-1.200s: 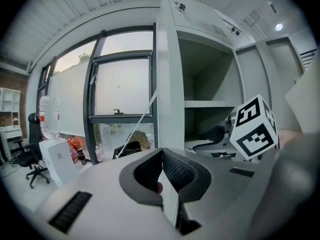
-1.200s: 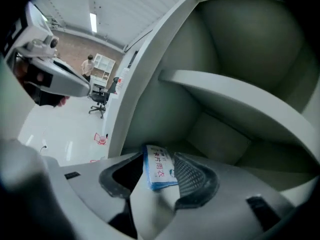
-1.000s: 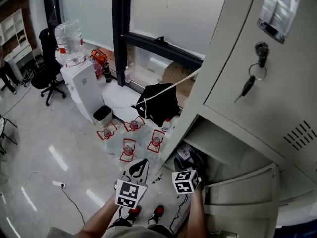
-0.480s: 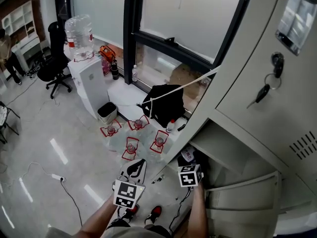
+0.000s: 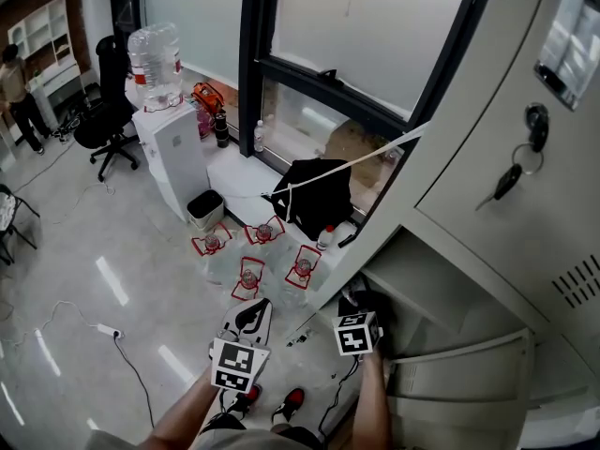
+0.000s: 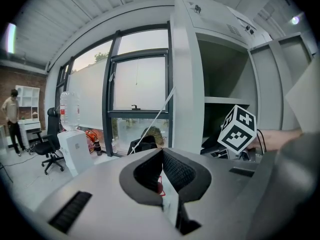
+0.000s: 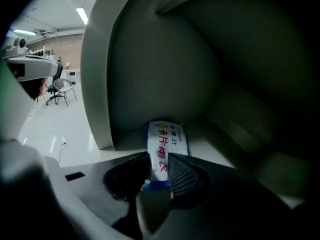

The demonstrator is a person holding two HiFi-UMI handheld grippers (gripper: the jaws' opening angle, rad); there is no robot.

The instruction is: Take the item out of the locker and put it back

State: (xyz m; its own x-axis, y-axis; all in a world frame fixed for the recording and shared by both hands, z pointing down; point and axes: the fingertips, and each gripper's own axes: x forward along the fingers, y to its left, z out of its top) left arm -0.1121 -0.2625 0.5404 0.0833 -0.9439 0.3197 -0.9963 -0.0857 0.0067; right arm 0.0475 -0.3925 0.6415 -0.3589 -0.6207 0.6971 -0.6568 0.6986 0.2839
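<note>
A white and blue packet (image 7: 166, 141) with red print lies on the floor of the open lower locker compartment (image 5: 422, 279). My right gripper (image 7: 159, 164) reaches into that dark compartment. Its jaws have just been closing with the packet's near end between them, and both pads now press on it. In the head view the right gripper (image 5: 361, 302) covers the packet at the compartment's mouth. My left gripper (image 5: 255, 311) hangs outside the locker, over the floor to the left. Its tips meet with nothing held (image 6: 162, 151).
A keyed upper locker door (image 5: 511, 181) is above the compartment and a lower door (image 5: 459, 373) stands ajar on the right. Several water jugs (image 5: 248, 275), a black bag (image 5: 314, 200), a bin (image 5: 204, 209) and a water dispenser (image 5: 169, 148) stand on the floor to the left.
The right gripper has sunk a little over the packet at the compartment's mouth, which showed beside it before. The left gripper has drifted slightly down and left.
</note>
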